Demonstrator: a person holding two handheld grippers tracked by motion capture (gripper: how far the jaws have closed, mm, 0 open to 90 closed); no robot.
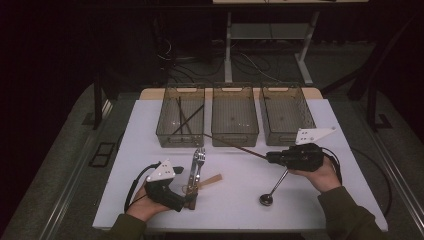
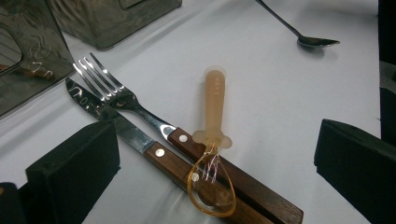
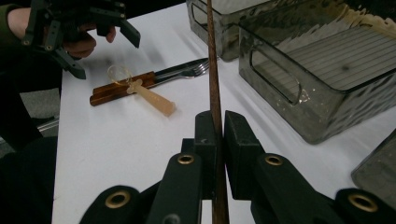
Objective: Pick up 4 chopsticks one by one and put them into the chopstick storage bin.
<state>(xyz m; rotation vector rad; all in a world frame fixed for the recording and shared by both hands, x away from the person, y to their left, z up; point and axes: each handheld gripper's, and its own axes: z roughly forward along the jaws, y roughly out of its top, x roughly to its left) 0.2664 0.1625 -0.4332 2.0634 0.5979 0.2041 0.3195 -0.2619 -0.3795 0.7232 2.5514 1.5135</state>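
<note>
White tabletop (image 1: 300, 200) fills the near half of my high view, with three smoky plastic bins in a row at its far edge and dark floor beyond. My right gripper (image 3: 215, 122) has its jaws pressed together on a thin brown chopstick (image 1: 235, 146) — the stick runs from the jaws out toward the left bin (image 1: 181, 121), its far end near the middle bin (image 1: 234, 120). Below that hand a metal spoon (image 1: 272, 190) lies on the table. My left gripper (image 2: 210, 163) has its jaws spread wide, one on each side of a fork (image 2: 121, 100) and knife (image 2: 112, 119) with wooden handles — a small amber plastic spoon (image 2: 214, 116) lies across them.
</note>
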